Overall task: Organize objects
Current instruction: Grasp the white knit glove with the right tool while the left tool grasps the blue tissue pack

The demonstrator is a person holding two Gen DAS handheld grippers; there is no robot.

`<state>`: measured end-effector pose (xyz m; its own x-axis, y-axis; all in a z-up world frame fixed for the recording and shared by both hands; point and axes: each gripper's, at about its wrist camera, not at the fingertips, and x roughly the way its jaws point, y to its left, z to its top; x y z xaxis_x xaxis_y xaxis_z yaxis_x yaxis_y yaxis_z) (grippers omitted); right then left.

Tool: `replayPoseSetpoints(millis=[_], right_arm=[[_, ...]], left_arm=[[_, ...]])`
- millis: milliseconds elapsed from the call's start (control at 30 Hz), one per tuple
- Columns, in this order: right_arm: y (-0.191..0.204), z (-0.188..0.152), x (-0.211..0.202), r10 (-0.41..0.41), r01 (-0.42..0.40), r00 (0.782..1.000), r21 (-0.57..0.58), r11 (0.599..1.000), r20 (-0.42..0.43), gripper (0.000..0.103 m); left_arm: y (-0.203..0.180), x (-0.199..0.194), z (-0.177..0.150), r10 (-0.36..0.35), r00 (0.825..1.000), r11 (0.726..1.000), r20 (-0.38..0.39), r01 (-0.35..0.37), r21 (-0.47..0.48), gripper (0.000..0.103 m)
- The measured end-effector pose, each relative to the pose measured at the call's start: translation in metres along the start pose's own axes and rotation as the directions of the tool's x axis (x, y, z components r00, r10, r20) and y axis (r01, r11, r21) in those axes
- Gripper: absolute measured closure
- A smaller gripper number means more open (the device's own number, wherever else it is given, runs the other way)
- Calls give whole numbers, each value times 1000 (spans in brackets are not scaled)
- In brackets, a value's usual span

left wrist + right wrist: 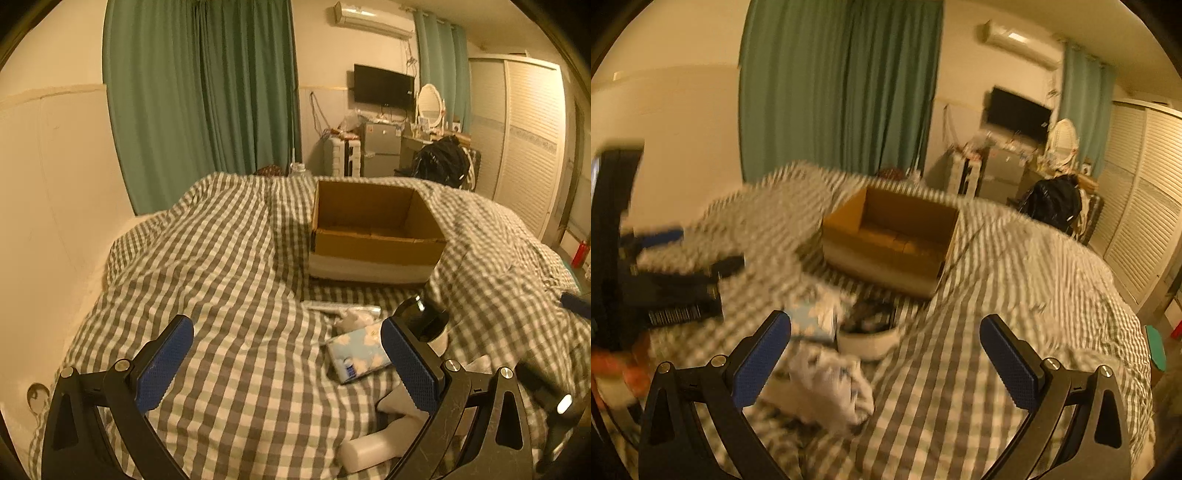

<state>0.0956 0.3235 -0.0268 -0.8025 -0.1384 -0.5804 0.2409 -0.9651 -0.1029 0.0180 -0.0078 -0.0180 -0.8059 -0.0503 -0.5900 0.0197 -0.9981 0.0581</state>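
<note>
Both my claws are hovering over the bed (229, 258), which is covered in a gray-and-white checked blanket. My left claw (288, 362) has its fingers spread wide apart with nothing between them, and my right claw (886, 358) is the same, wide apart and holding nothing.

The cardboard box (373, 225) sits open on the blanket toward the far side of the bed, ahead of both claws, and looks bare inside.

The loose stuff is bunched in a dip in the blanket on the near side of the box: a light blue tissue pack (358, 350) with cloud print, a round white tub (868, 339) with something dark in it just beside the pack, a crumpled white cloth (831, 387) nearer to me, and a white bottle (373, 443) lying on its side by my left claw's right finger. The right view is pretty blurry.
</note>
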Motion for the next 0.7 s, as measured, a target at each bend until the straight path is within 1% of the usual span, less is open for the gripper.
replayPoseSetpoints(millis=[67, 100, 167, 200, 333, 400, 433, 467, 500, 567, 633, 700], right_arm=[[5, -13, 15, 25, -26, 998, -15, 1000, -62, 0], [8, -19, 23, 51, -53, 994, -17, 998, -94, 0], [13, -29, 40, 109, -111, 983, 0, 994, -146, 0], [15, -34, 47, 124, -124, 978, 8, 992, -167, 0], [27, -47, 70, 134, -141, 962, -9, 990, -237, 5], [32, -50, 77, 149, -159, 954, -19, 987, -260, 15], [32, -50, 79, 157, -169, 950, -20, 985, -271, 27], [33, -51, 81, 165, -178, 945, -20, 984, -283, 36], [34, -51, 82, 171, -183, 942, -17, 983, -288, 36], [31, -50, 81, 180, -188, 943, -5, 982, -279, 45], [26, -47, 78, 184, -188, 949, 10, 982, -255, 48], [18, -39, 71, 172, -170, 961, 29, 985, -217, 50]], left_arm=[[4, 8, -6, 9, 1000, 1000, -19, -9, -9, 0], [5, 11, -8, 14, 999, 1000, -30, -14, -12, 0], [7, 20, -12, 19, 998, 1000, -54, -20, -16, 0], [8, 25, -14, 19, 998, 1000, -64, -20, -18, 0], [8, 42, -22, 6, 993, 1000, -114, -9, -27, 0], [6, 49, -25, -10, 990, 1000, -138, 6, -29, 0], [5, 53, -26, -18, 989, 1000, -149, 14, -27, 0], [4, 56, -27, -24, 987, 999, -160, 20, -25, 0], [2, 58, -28, -29, 985, 999, -170, 25, -22, 0], [-2, 64, -30, -39, 982, 999, -187, 36, -20, 0], [-5, 66, -29, -52, 979, 999, -199, 49, -20, 0], [-8, 69, -28, -70, 975, 997, -209, 67, -22, 0]])
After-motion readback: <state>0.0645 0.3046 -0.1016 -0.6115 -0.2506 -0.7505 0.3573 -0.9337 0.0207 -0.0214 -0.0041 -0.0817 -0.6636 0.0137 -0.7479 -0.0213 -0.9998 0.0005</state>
